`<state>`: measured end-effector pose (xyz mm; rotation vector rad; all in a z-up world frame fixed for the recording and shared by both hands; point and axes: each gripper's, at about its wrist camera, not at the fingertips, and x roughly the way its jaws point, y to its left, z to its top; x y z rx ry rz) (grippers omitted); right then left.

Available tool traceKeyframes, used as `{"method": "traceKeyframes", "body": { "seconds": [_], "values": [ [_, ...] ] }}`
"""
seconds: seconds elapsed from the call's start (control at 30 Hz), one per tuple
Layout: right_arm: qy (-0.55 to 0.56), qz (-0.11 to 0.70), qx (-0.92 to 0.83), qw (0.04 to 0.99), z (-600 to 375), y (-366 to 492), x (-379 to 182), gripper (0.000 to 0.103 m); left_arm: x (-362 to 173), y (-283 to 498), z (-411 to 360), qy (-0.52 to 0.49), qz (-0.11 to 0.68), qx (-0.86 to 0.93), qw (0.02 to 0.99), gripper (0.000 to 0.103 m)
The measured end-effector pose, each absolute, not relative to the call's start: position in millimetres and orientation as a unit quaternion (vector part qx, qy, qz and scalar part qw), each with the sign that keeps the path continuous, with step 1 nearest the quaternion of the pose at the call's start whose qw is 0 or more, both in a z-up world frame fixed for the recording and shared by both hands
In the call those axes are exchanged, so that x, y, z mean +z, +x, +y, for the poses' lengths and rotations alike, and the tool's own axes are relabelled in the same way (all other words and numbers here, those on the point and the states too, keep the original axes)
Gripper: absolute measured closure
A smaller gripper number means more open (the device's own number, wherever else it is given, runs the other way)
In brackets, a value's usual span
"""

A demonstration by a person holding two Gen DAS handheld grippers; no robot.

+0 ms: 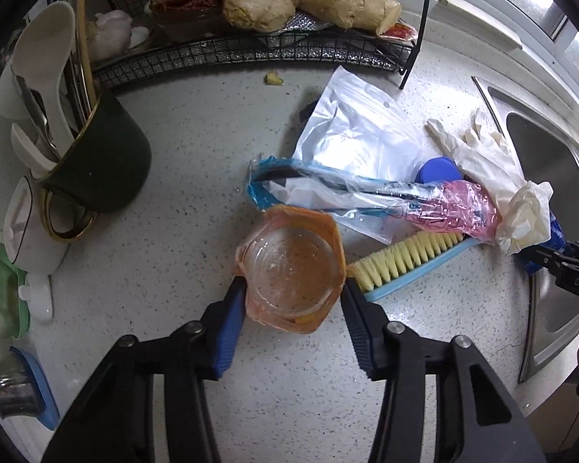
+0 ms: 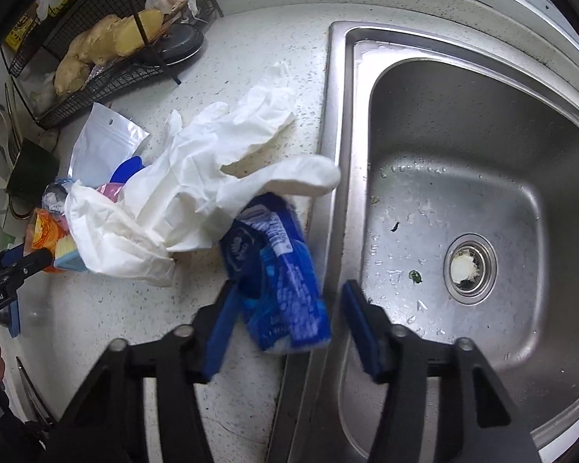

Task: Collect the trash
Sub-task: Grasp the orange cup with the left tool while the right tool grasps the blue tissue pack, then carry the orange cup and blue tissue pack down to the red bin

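An empty orange plastic jelly cup [image 1: 291,266] lies on the speckled counter between the fingers of my left gripper [image 1: 293,293], which is open around it. Behind it lie a clear, blue and pink plastic wrapper [image 1: 366,193], a silver zip pouch [image 1: 363,135] and a white rubber glove [image 1: 494,166]. In the right wrist view my right gripper [image 2: 287,305] is open around a crumpled blue wrapper [image 2: 278,270] at the sink's edge, its left pad touching it. The white glove [image 2: 181,200] lies just beyond. The orange cup [image 2: 44,237] shows at far left.
A yellow-bristled blue brush [image 1: 401,262] lies right of the cup. A steel sink [image 2: 463,193] is at the right. A black wire rack [image 1: 251,50] with ginger stands behind. A dark utensil holder [image 1: 100,162] and white jars stand left.
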<state>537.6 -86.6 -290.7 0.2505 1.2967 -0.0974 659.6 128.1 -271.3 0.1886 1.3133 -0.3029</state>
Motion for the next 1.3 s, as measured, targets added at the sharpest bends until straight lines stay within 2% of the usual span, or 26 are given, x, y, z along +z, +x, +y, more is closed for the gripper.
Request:
{"method": "traceKeyframes", "body": {
  "seconds": [0.13, 0.27, 0.8, 1.3],
  "values": [
    [0.105, 0.589, -0.060, 0.799, -85.5, 534.8, -286.4, 0.075, -270.5, 652.3, 130.9, 0.086, 0.601, -0.136, 0.783, 0.059],
    [0.096, 0.578, -0.053, 0.809, -84.2, 530.3, -278.1, 0.083, -265.9, 643.9, 135.1, 0.077, 0.598, -0.128, 0.787, 0.059],
    [0.073, 0.557, -0.026, 0.827, -64.6, 501.3, -246.3, 0.085, -216.9, 580.2, 137.0, 0.072, 0.567, -0.126, 0.811, 0.059],
    [0.083, 0.514, 0.001, 0.853, -77.0, 421.1, -190.3, 0.085, -153.3, 477.2, 72.3, 0.071, 0.526, -0.163, 0.832, 0.059]
  ]
}}
